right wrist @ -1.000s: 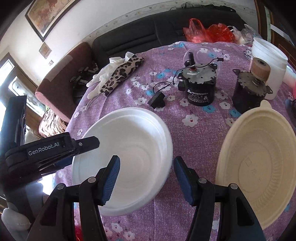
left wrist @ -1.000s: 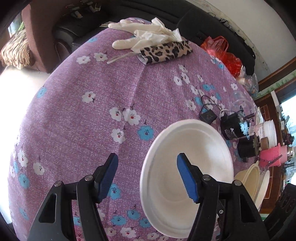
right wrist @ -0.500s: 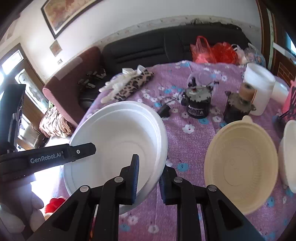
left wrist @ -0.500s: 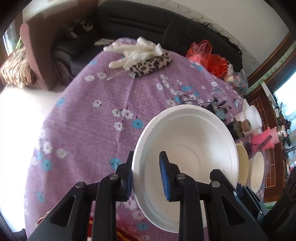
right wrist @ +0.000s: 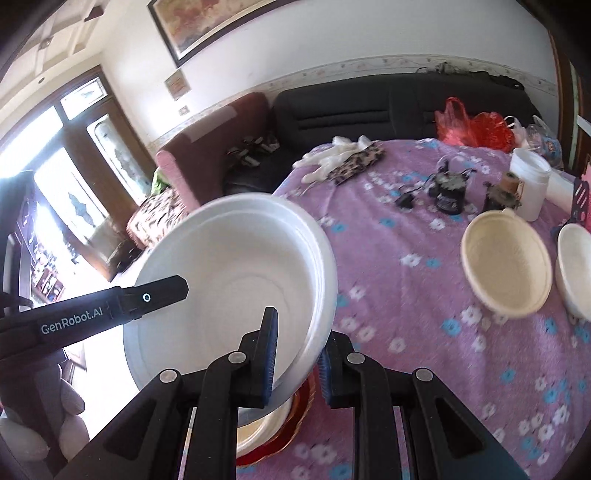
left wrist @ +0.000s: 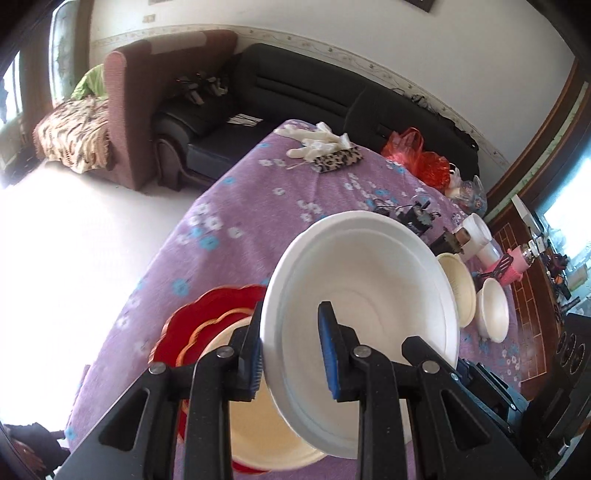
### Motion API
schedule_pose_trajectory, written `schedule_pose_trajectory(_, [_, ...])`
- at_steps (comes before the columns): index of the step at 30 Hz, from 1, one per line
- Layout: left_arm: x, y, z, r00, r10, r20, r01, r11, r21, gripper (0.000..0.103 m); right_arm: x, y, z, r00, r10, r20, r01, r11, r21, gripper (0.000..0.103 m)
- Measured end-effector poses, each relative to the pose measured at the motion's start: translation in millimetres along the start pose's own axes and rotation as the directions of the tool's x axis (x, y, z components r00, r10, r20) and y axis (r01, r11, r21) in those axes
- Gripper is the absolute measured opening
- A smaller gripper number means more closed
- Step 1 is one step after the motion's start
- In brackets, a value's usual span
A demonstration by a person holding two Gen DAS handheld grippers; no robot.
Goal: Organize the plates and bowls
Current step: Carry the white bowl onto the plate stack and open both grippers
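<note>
White bowl (left wrist: 365,295) clamped by both grippers above a red plate (left wrist: 207,314).

Left gripper (left wrist: 291,354) and right gripper (right wrist: 295,354) each pinch opposite rims between narrow jaws; open purple tablecloth (right wrist: 406,314) lies ahead.

A: What is showing along the back of the room?

B: A white wall (right wrist: 369,37) is running across the top, a framed picture (right wrist: 214,22) hanging at upper centre. A black sofa (right wrist: 369,107) is sitting beneath it, a maroon armchair (right wrist: 207,155) standing to its left.

A: And the light?

B: Daylight is pouring through a wood-framed glazed door (right wrist: 85,129) at the left edge, washing out the pale floor (left wrist: 74,240) at centre left. A patterned throw (left wrist: 70,133) is draping beside the armchair, upper left.
</note>
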State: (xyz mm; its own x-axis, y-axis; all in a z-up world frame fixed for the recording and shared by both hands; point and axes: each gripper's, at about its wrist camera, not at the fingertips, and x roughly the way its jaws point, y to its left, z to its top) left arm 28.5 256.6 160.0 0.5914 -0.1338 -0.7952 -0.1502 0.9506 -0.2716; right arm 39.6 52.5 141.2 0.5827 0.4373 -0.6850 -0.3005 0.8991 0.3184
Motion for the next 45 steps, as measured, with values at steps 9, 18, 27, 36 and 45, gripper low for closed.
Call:
schedule_pose_trajectory(9, [-9.0,40.5,-44.8,0.998,0.062,0.016,-0.062,0.998,-0.028,0.025,25.7,37.9,-51.7,0.998,-0.016,-0.057,0.013,0.998,-0.064,0.022])
schedule_pose_trajectory(18, [14.3,52.5,-58.9,0.996,0.085,-0.020,-0.086,0.996,-0.038,0.026,42.5,41.1,-62.8,0.996,-0.056,-0.076,0.048,0.994,-0.093,0.022])
schedule_pose_trajectory(27, [-3.6,60.8,-56.3,0.991,0.111,0.078,-0.107,0.993,-0.054,0.052,41.2,54.9,-66.6,0.994,-0.113,-0.011,0.110,0.979,-0.169,0.044])
schedule_pose_trajectory(36, [-32.5,70.4,-67.9,0.990,0.058,0.131,-0.045,0.994,-0.095,0.055,27.1,65.1,-69.0,0.987,-0.133,0.094,0.151,0.963,-0.222,0.073])
schedule_pose_trajectory(45, [-91.2,27.6,-100.7,0.948,0.066,0.312,-0.069,0.998,0.000,0.073,-19.9,36.0,-70.5,0.971,-0.139,0.195,0.168,0.975,-0.142,0.073])
